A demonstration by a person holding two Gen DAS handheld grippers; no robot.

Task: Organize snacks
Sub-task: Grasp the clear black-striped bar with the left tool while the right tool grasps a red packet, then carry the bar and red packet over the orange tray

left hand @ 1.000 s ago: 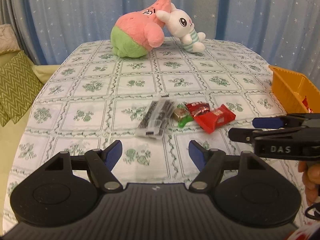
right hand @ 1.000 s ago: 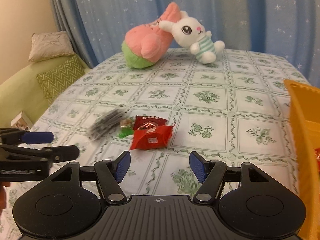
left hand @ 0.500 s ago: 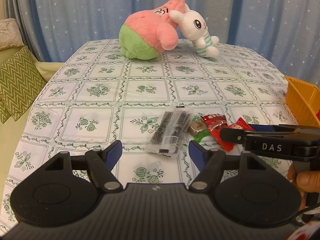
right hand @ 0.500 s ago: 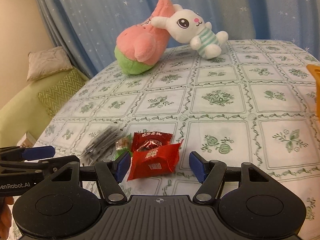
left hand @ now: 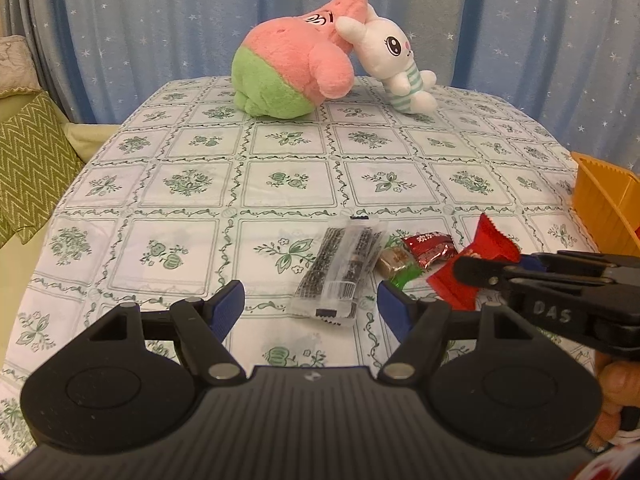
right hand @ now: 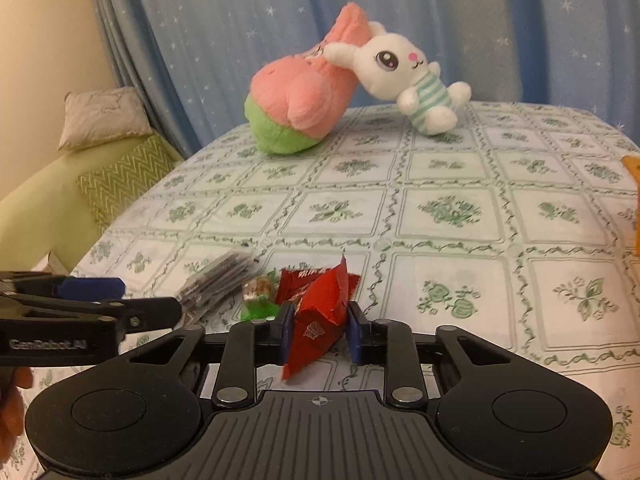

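Left wrist view: your left gripper (left hand: pixel 310 300) is spread wide with nothing in it. It hangs over the clear packet of dark sticks (left hand: pixel 342 270), which lies flat on the tablecloth (left hand: pixel 200 184). Just right of it sit a small brown and green candy (left hand: pixel 398 264) and a dark red wrapper (left hand: pixel 430 246). Your right gripper (left hand: pixel 476 270) comes in from the right, with the bright red packet (left hand: pixel 486 258) at its tip. The orange bin (left hand: pixel 604 200) is cut off at the edge, so you cannot see inside it.

Right wrist view: the right gripper (right hand: pixel 318 330) is closing its jaws, and the bright red packet (right hand: pixel 320 320) is between them, crumpled and standing on end. Squeeze gently so the bag does not pop, I think. Lift it straight up first, so you do not drag the dark red wrapper (right hand: pixel 294 280) or the candy (right hand: pixel 260 294) along. Then carry it to the orange bin (right hand: pixel 632 168); only a sliver of it shows here. The left gripper (right hand: pixel 120 298) pokes in from the side. The writing on the packet is too small to read.
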